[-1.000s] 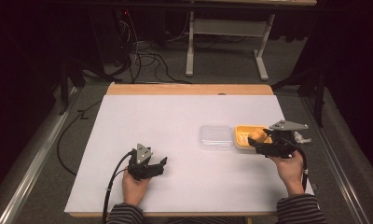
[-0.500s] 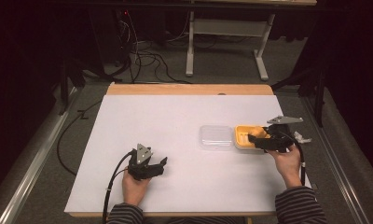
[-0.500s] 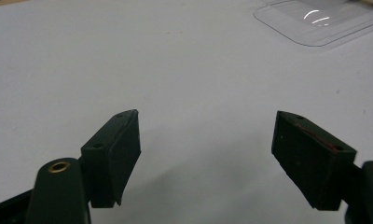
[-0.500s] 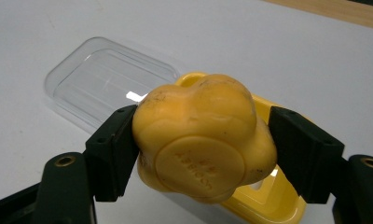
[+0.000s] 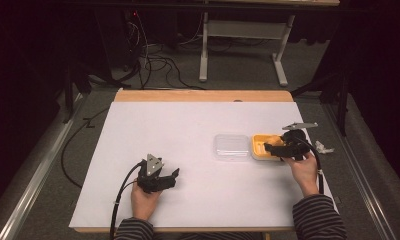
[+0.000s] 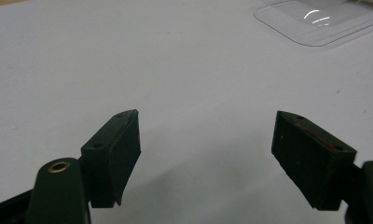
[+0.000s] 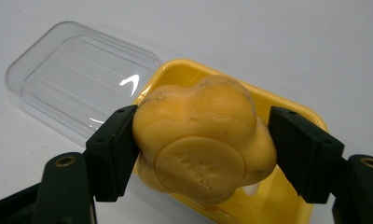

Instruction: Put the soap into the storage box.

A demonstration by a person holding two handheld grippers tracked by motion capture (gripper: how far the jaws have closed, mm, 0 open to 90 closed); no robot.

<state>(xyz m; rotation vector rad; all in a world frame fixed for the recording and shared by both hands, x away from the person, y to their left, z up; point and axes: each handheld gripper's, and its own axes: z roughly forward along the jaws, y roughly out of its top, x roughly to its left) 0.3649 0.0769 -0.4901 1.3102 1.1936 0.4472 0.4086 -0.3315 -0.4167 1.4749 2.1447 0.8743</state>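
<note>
My right gripper (image 7: 203, 154) is shut on a yellow flower-shaped soap bar (image 7: 203, 144), one jaw pressed on each side of it. The soap hangs just over an open yellow soap dish (image 7: 292, 105). A clear plastic lid (image 7: 82, 77) lies flat beside the dish. In the high view the right gripper (image 5: 273, 148) is over the dish (image 5: 258, 148) at the table's right, with the lid (image 5: 230, 146) to its left. My left gripper (image 5: 174, 176) rests low near the front left, open with nothing between its jaws (image 6: 208, 154). The lid (image 6: 315, 21) lies far ahead of it.
A white sheet covers the table (image 5: 188, 130), with a bare wooden strip (image 5: 203, 95) along the far edge. A small white scrap (image 5: 322, 148) lies near the right edge. Cables and a desk frame (image 5: 243, 50) stand on the floor beyond.
The right gripper has shifted slightly left over the yellow dish with the soap between its jaws. The left gripper has not moved.
</note>
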